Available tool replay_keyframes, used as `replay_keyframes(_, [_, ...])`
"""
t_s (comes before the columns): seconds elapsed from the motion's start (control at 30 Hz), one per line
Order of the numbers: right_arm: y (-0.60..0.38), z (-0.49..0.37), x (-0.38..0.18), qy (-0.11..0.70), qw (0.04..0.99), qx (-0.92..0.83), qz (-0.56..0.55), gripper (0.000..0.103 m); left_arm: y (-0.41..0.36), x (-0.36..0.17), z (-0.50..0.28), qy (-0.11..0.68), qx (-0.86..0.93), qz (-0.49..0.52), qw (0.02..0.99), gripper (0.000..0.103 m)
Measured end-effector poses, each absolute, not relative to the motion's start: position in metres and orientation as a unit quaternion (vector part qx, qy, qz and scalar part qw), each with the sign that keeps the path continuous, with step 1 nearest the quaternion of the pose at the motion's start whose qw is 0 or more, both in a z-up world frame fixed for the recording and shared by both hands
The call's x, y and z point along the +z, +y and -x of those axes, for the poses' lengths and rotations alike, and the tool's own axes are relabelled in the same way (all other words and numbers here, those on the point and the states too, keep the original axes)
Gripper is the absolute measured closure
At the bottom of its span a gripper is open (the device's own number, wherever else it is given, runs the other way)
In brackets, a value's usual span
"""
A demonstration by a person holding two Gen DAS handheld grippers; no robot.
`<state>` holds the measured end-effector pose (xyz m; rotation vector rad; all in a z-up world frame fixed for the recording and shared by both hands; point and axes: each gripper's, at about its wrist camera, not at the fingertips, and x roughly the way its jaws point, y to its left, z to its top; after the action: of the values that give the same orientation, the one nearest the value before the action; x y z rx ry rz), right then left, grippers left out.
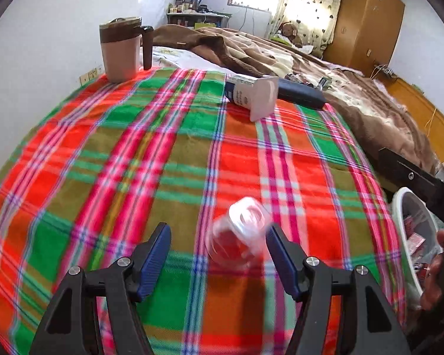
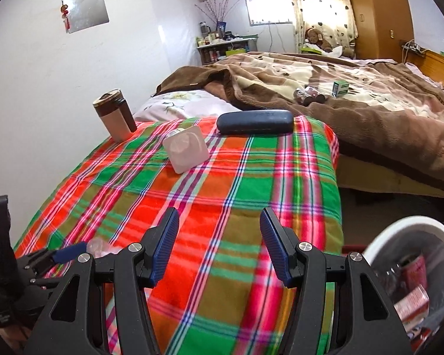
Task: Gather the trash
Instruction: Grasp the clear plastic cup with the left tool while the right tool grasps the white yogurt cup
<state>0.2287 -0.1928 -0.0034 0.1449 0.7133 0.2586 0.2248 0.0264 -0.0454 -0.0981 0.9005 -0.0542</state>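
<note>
Between the two blue pads of the left gripper [image 1: 217,259] a clear plastic cup [image 1: 239,235] is lying on its side, near the front edge of the plaid cloth [image 1: 162,162] that is covering the table. The jaws are standing wide around it and are not pressing it; the right-hand pad is just beside the cup, the other one well apart.

I think the cup is the trash to collect. It is light and round, so if only one pad is pushing it, it could be rolling away over the cloth, or be crushed and slipping out when the jaws are closing.

Going from large to small, the other things are these. Beside the right edge of the table the white bin [image 2: 411,266] is waiting, already holding red packets. The right gripper [image 2: 219,245] is hovering over the cloth near that edge, wide and holding nothing. At the far edge a dark case [image 2: 254,121] is lying, a brown-lidded mug [image 1: 120,50] is standing in the far left corner, and a pale bottle [image 1: 253,96] is lying between them. None of these is standing in the way.
</note>
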Motion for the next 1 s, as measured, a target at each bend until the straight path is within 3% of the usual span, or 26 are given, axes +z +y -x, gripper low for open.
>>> replay_keyframes(0.13, [-0.185,-0.244,-0.006,0.351,0.925,0.129,-0.065,0.045,0.024,-0.049,-0.234,0.443,-0.027,0.028,0.896,0.038])
replay_keyframes(0.23, [-0.178,-0.256,-0.007,0.358,0.922,0.137,-0.059,0.045,0.028,-0.052,-0.237,0.448,-0.027,0.025,0.893,0.055])
replay_keyframes(0.3, [-0.172,-0.265,-0.009,0.362,0.919,0.145,-0.055,0.045,0.033,-0.053,-0.239,0.449,-0.030,0.032,0.892,0.061])
replay_keyframes(1.0, [-0.109,-0.324,-0.022,0.364,0.906,0.213,-0.035,0.045,0.096,-0.056,-0.283,0.435,0.003,0.095,0.896,0.061])
